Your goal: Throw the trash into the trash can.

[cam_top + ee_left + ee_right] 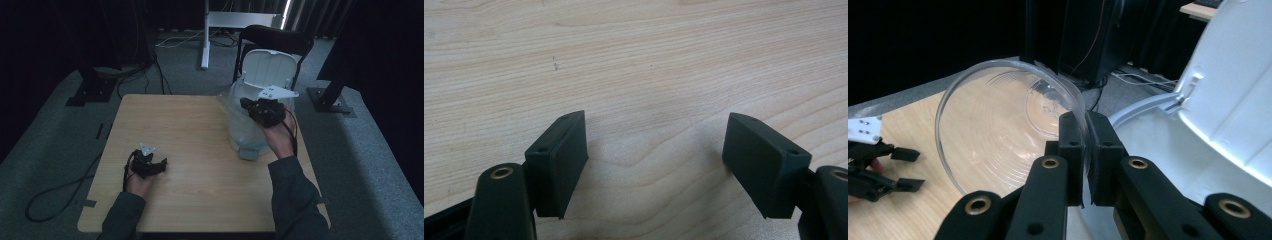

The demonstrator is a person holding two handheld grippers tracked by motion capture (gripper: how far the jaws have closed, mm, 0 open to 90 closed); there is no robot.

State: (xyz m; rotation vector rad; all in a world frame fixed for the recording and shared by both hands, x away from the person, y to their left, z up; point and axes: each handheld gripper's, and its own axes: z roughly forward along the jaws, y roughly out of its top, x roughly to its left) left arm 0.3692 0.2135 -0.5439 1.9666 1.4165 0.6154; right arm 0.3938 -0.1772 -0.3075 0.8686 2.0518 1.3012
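The table (200,145) carries a white bin (260,100) with its lid up at the far right edge. Just above the bin, the right gripper (1087,150) pinches a clear cup (998,135) by its rim. Well left of the bin, the left gripper (654,160) rests with jaws spread, nothing between them.

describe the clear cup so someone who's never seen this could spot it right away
Start at the white bin with its lid raised, at the wooden table's far right. The right gripper holds the clear plastic cup there, pinching its rim. It is the see-through, ridged thing.
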